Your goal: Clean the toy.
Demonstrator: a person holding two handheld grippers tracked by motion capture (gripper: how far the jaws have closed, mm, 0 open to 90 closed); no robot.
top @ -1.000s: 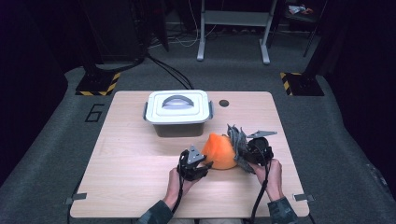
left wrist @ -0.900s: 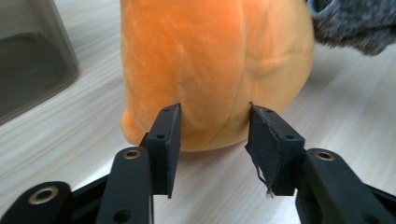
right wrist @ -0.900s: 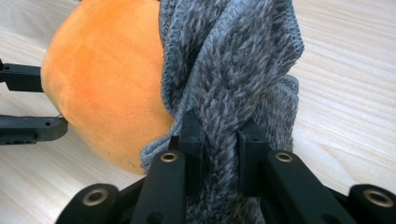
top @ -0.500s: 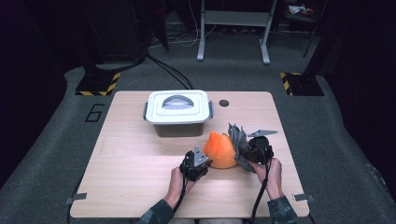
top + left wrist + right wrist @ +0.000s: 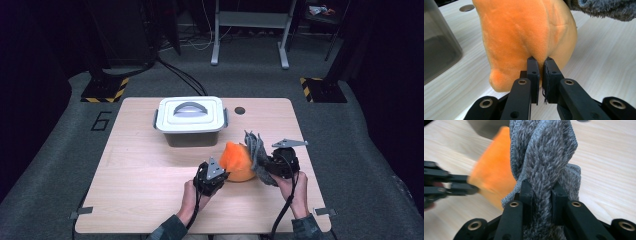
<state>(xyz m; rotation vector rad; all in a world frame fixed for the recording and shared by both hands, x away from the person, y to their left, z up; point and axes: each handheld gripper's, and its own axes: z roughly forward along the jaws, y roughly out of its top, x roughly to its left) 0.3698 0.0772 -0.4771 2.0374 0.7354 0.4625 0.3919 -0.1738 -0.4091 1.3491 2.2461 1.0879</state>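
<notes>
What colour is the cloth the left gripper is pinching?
Bright orange, a plush cloth pinched in the left gripper; clearest in the left gripper view.

- Lab or recording studio, not a home.
- Dark surroundings, black curtains or walls at the sides; only the wooden worktop [image 5: 150, 165] is lit.
- Grey carpet floor [image 5: 75, 135] with a number "6" [image 5: 101, 120] marked beside the worktop.
- Yellow-black hazard tape on stand bases [image 5: 104, 90], left and right.
- Loose cables [image 5: 182, 75] run over the floor.
- Grey metal frame legs [image 5: 250, 30] at the back.
- Cable port hole [image 5: 240, 110] in the worktop.
</notes>
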